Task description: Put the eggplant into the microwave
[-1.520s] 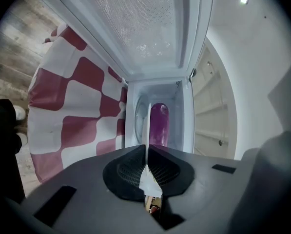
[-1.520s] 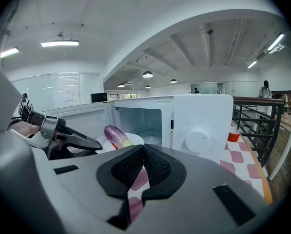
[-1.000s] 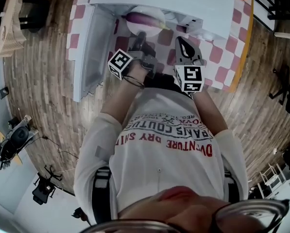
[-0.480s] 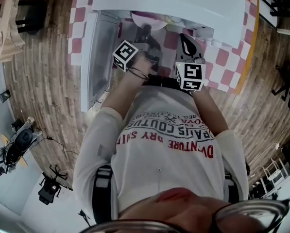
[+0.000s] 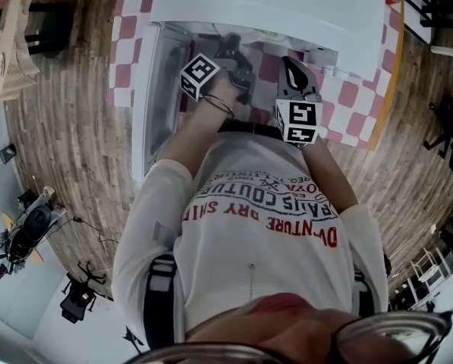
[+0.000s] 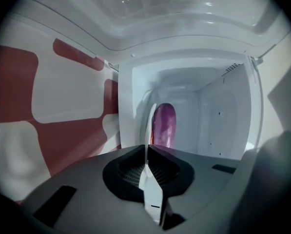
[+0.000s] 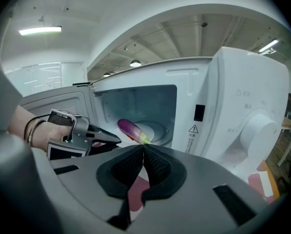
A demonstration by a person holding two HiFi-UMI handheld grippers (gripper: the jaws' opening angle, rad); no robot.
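Head view: the person stands over the white microwave (image 5: pixel 264 2), whose door (image 5: pixel 154 105) is swung open at the left above a checked cloth (image 5: pixel 349 89); the left gripper (image 5: pixel 231 45) reaches in under the front edge of the oven's top; the right gripper (image 5: pixel 290 67) hangs just outside, beside it; the eggplant is hidden from here.

Left gripper view: the jaws are pinched on the thin rim of a white plate (image 6: pixel 151 191), seen edge-on; the eggplant (image 6: pixel 164 125) lies on that plate just ahead of the jaws, with the cavity walls around it.

Right gripper view: the jaws are pressed together with nothing between them; the eggplant (image 7: pixel 129 128) shows in the mouth of the cavity, green stem end toward the camera, and the left gripper (image 7: pixel 94 136) is at its left side.

The step in hand looks like carrying the plate and eggplant into the cavity, and it seems nearly done; the next move calls for setting the plate flat on the oven floor, easing the left jaws off the rim, and backing out without dragging the plate along.
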